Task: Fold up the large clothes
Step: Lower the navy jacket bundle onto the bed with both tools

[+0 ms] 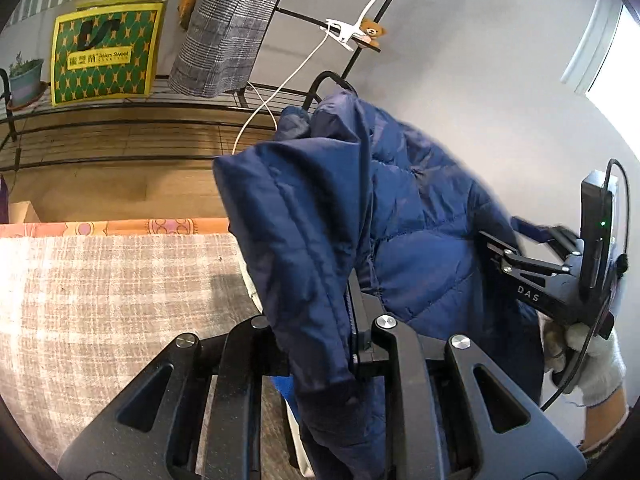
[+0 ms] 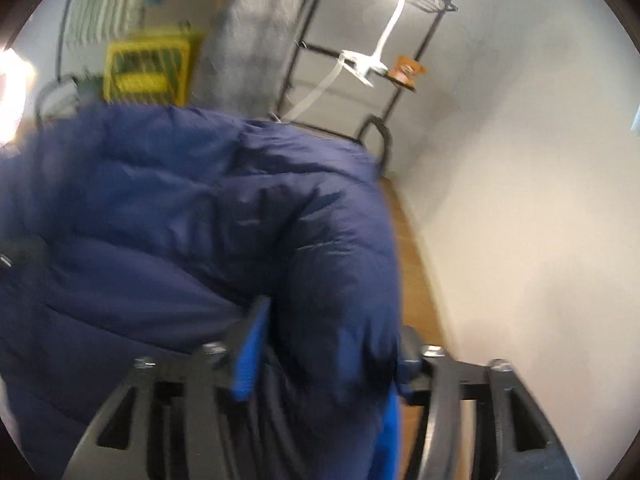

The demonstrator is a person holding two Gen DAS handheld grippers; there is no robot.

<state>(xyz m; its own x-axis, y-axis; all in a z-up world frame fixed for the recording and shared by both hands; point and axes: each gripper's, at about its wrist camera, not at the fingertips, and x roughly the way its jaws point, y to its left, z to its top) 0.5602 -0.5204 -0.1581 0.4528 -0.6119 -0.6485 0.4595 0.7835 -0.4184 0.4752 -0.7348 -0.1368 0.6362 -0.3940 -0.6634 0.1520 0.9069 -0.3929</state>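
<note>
Your left gripper [image 1: 320, 344] was nearly closed, its jaws pinching a thick fold of the navy jacket [image 1: 400, 216] so that the cloth draped over the near finger and hung down past it. The jacket was lifted off the table [image 1: 100, 300], bunched in the air between your two grippers, with its puffy quilted body spreading toward your right.

Your right gripper [image 2: 320, 360] stood fairly wide, blue pads either side of a bulge of jacket [image 2: 200, 220]. That view was blurred, so I could not tell whether the pads pressed on the cloth or merely flanked it. From the left wrist view you could see that gripper [image 1: 516, 256] reaching into the jacket's far edge, carried by your white-gloved hand [image 1: 588, 348].

Beyond the jacket lay the checked table cover, then a wooden floor [image 1: 120, 188], a black wire rack [image 1: 100, 128] holding a green-and-yellow bag [image 1: 108, 52], a hanging grey plaid cloth [image 1: 228, 32], and a small teddy bear [image 1: 372, 32] by the white wall.
</note>
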